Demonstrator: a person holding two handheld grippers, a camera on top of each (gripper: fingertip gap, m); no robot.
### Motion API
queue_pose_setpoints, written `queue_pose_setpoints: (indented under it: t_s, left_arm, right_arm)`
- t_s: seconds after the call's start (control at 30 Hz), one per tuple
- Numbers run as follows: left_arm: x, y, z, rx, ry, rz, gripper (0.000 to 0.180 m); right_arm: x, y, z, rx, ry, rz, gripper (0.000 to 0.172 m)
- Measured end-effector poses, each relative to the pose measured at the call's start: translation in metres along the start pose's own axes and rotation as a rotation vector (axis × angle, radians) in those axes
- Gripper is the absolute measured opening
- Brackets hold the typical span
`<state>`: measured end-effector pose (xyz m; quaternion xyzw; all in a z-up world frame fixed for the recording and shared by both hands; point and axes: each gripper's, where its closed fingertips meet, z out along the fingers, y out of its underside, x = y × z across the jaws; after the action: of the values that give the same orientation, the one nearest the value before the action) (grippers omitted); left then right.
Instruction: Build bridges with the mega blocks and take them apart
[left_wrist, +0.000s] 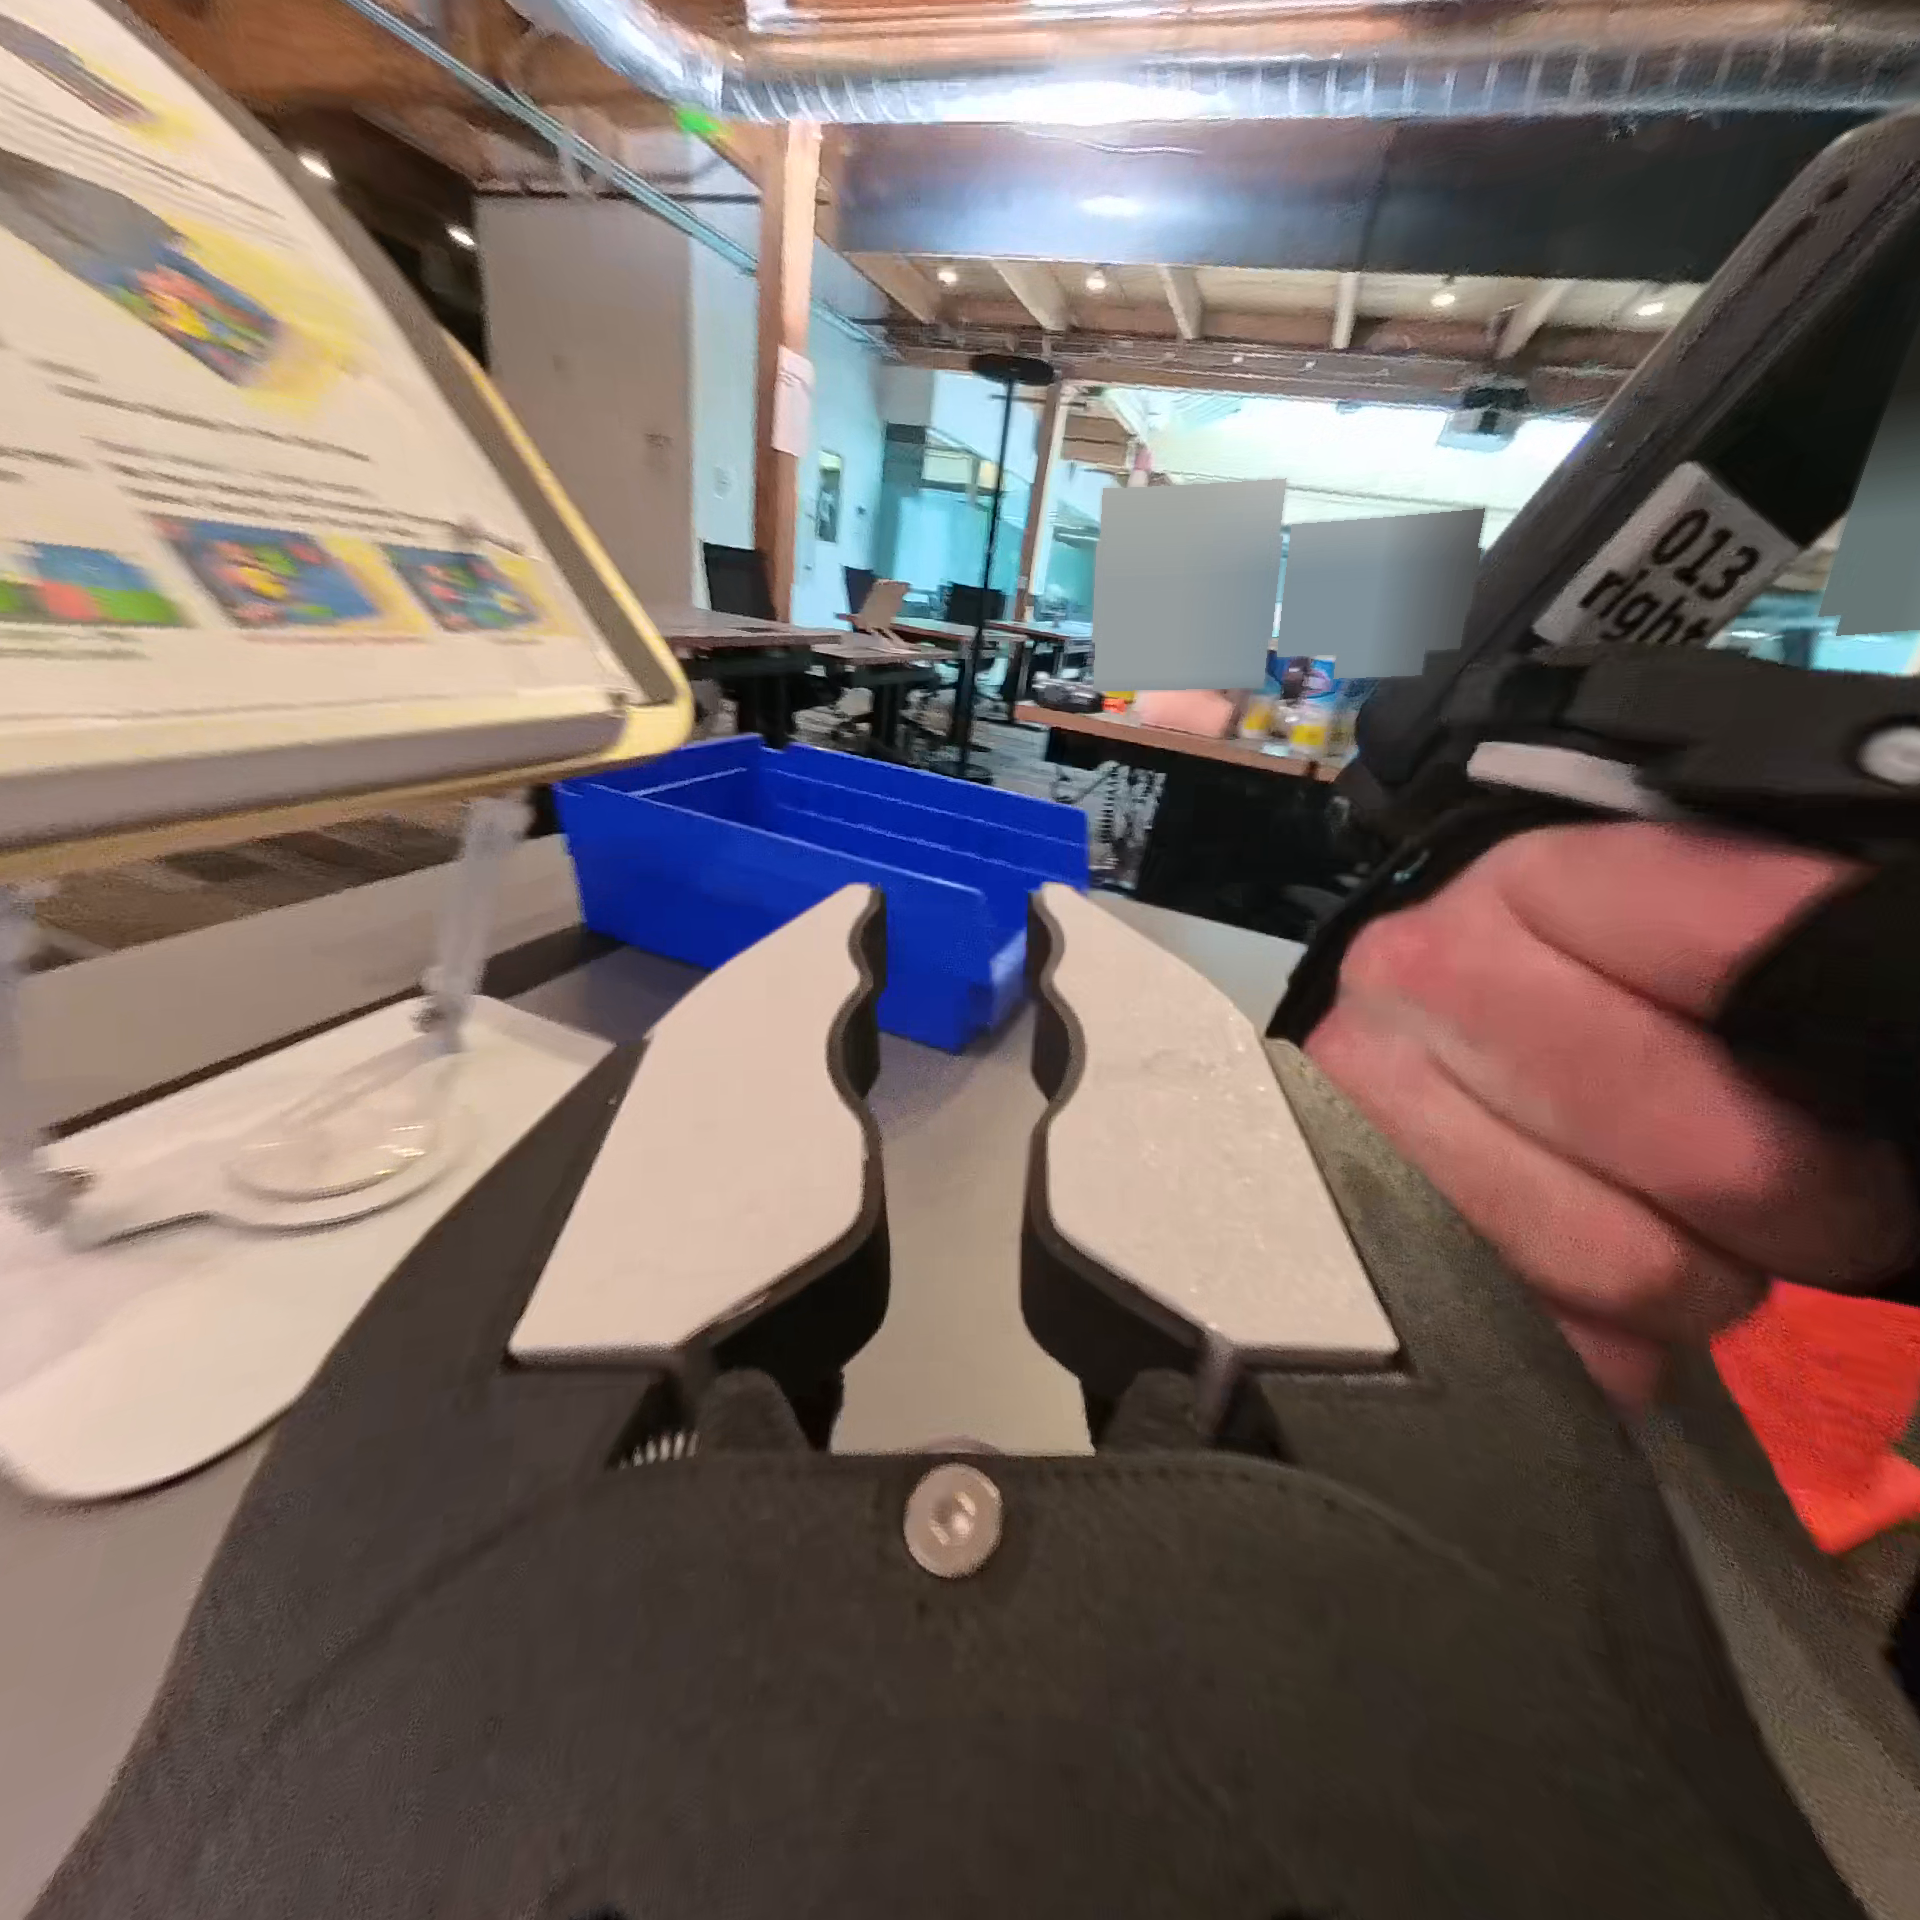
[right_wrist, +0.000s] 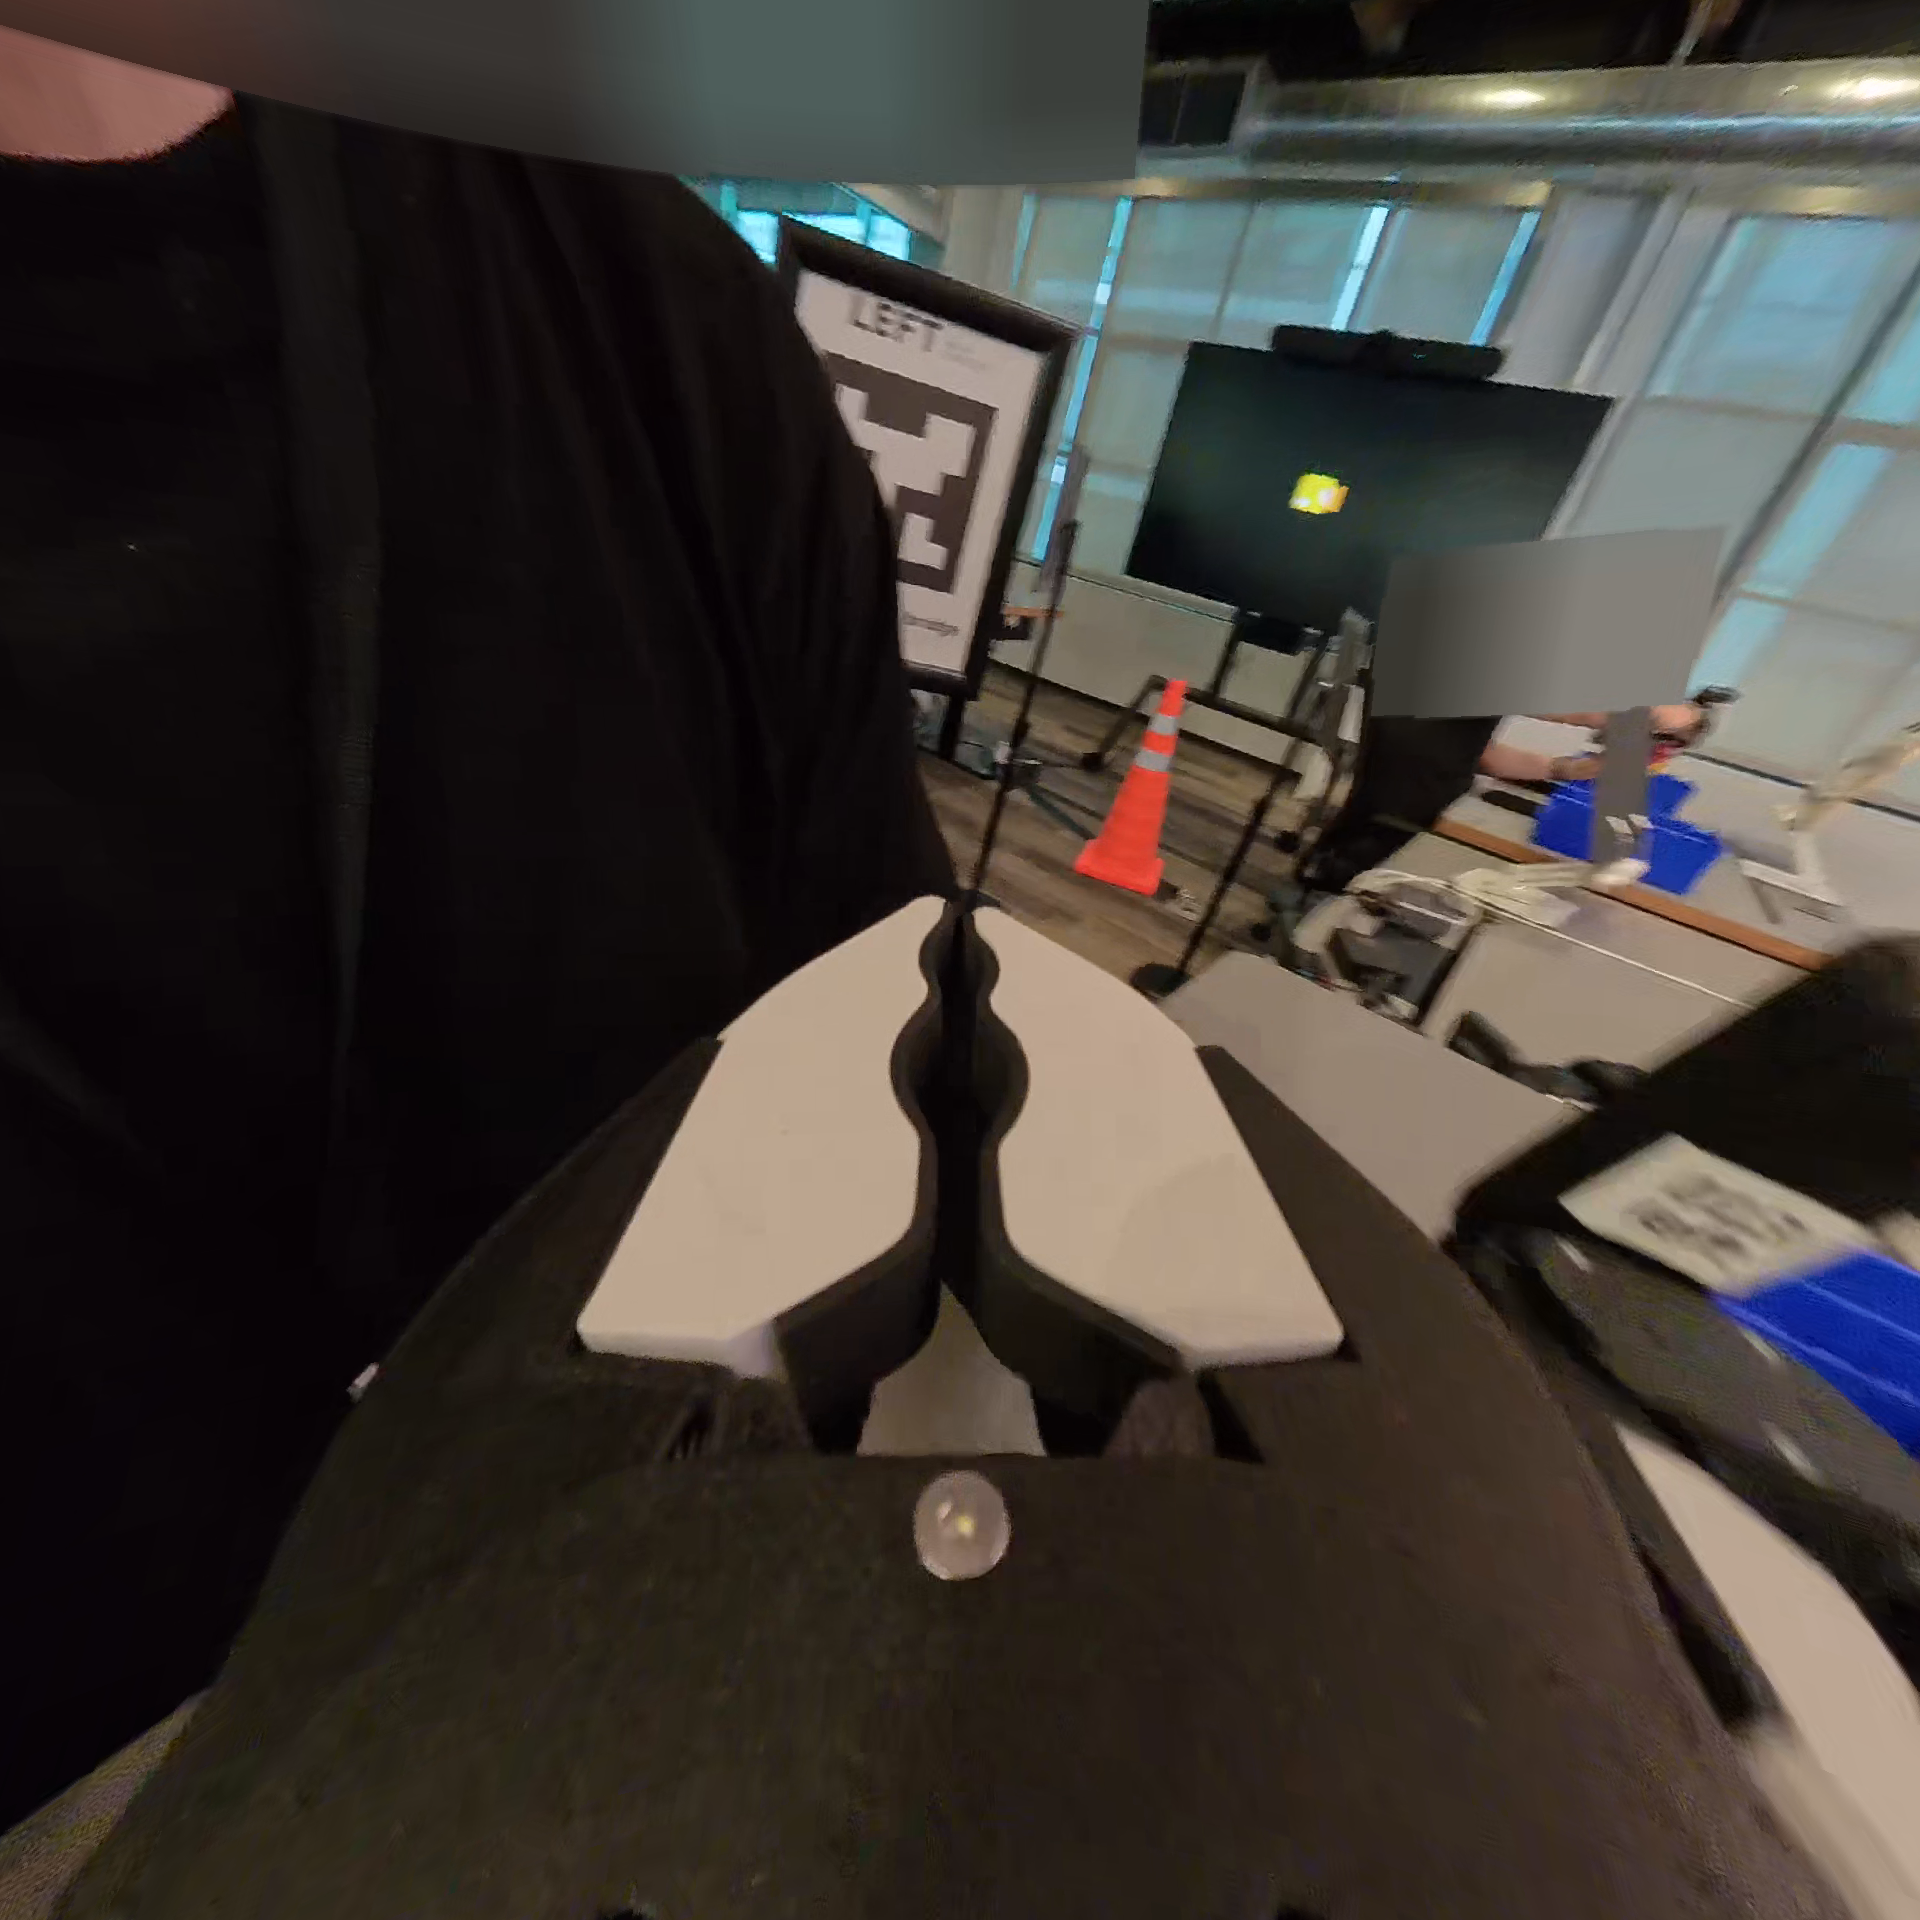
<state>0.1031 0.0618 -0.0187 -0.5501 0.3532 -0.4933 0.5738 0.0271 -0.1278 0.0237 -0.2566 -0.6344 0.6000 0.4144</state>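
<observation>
Your left tongs (left_wrist: 956, 904) hang spread and empty, aimed at the blue bin (left_wrist: 790, 873) on the counter (left_wrist: 1174, 935), likely lining up for a reach. Your right tongs (right_wrist: 961, 920) are pressed together on nothing, pointed away at your dark top (right_wrist: 416, 727); no mega blocks show in either view.

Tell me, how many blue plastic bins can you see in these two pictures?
3. One open blue plastic bin sits on the grey table ahead of the left gripper. Another blue bin shows at the right view's right edge, possibly the same. More blue bins stand on a distant table, partly hidden.
</observation>
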Motion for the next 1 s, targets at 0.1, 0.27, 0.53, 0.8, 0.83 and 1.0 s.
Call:
queue_pose_setpoints:
  t_s: [0.1,0.27,0.53,0.8,0.83,1.0]
  left_arm:
    - [-0.015,-0.01,-0.022,-0.009,-0.041,0.091,0.004]
    - [-0.037,-0.016,-0.053,-0.019,-0.131,0.139,0.0]
    - [-0.097,-0.055,-0.143,-0.11,-0.539,0.363,0.02]
    - [-0.161,-0.029,-0.212,-0.426,-0.768,0.418,0.016]
    - [-0.164,-0.024,-0.214,-0.424,-0.765,0.4,0.011]
    - [-0.168,-0.009,-0.224,-0.464,-0.756,0.356,0.0]
  right_arm:
    - [0.03,-0.004,-0.025,0.014,0.186,-0.06,0.0]
    - [0.089,0.028,-0.079,-0.127,0.619,-0.165,0.0]
    - [0.12,0.115,-0.122,-0.419,0.872,-0.27,0.0]
    - [0.139,0.157,-0.163,-0.561,0.984,-0.148,0.0]
    - [0.141,0.16,-0.171,-0.58,1.009,-0.124,0.0]
    - [0.132,0.163,-0.207,-0.61,1.094,-0.054,0.0]
